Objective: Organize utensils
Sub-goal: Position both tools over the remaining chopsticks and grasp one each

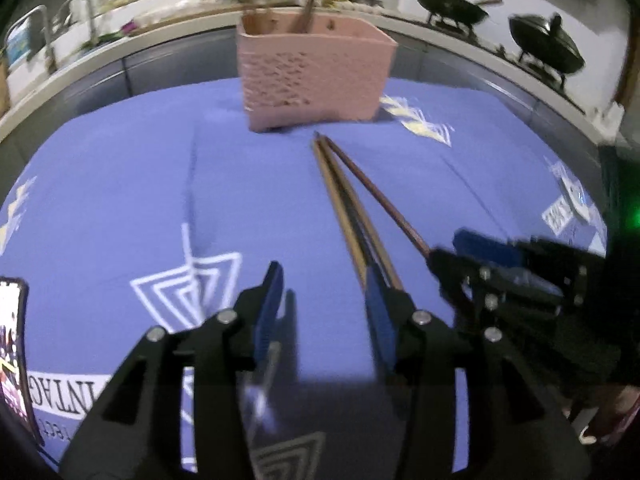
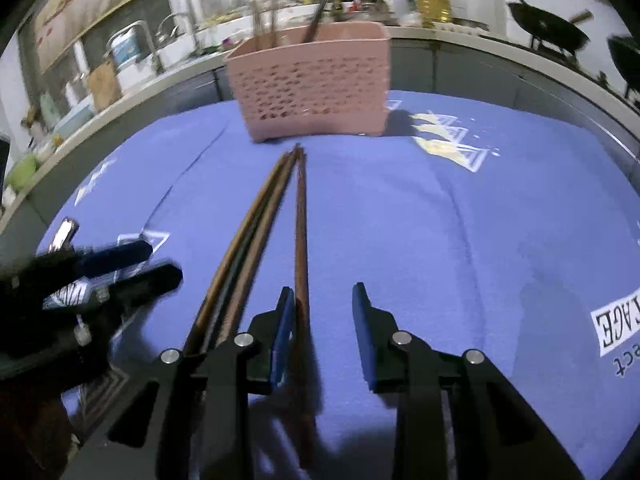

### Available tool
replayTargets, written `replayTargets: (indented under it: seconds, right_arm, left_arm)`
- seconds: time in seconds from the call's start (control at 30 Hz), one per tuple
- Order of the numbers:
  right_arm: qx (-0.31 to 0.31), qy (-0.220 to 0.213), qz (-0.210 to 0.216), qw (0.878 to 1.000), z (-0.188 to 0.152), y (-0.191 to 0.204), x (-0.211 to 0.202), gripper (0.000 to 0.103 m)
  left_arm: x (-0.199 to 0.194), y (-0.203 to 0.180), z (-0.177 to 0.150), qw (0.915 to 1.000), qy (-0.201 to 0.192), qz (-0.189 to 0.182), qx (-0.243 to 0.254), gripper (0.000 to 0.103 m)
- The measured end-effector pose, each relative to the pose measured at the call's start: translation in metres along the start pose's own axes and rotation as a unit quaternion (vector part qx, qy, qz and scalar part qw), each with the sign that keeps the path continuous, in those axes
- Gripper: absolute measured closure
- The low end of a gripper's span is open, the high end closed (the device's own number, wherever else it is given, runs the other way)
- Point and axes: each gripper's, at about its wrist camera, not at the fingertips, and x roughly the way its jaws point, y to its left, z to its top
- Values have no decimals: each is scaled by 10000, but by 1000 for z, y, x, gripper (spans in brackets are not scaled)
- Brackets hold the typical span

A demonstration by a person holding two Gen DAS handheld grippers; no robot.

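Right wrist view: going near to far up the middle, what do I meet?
right gripper → single dark chopstick between its fingers → pink utensil basket → kitchen counter with bottles behind.

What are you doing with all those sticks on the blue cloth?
A person holding two grippers is tidying chopsticks into the pink basket, which already has a few standing in it. Three chopsticks lie on the blue cloth. The right gripper is open around the darkest chopstick, about to grab it. The left gripper is open and empty beside them.
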Motion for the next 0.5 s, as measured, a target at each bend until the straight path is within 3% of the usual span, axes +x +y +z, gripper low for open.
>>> replayTargets:
  seconds: [0.13,0.33,0.5]
  right_arm:
    - [218,-60,54,9997,1,-11,-1,72]
    - [181,-41,174,9997,0,-8,1,72]
    - [117,-32,186,9998,0,-3,1,72]
  left_arm:
    - [14,-9,-6,9995,205,172,144,62]
    - [18,-11,-7,9982,207,521,219,62]
    - [16,-5,0,9994,317,118,-33,62]
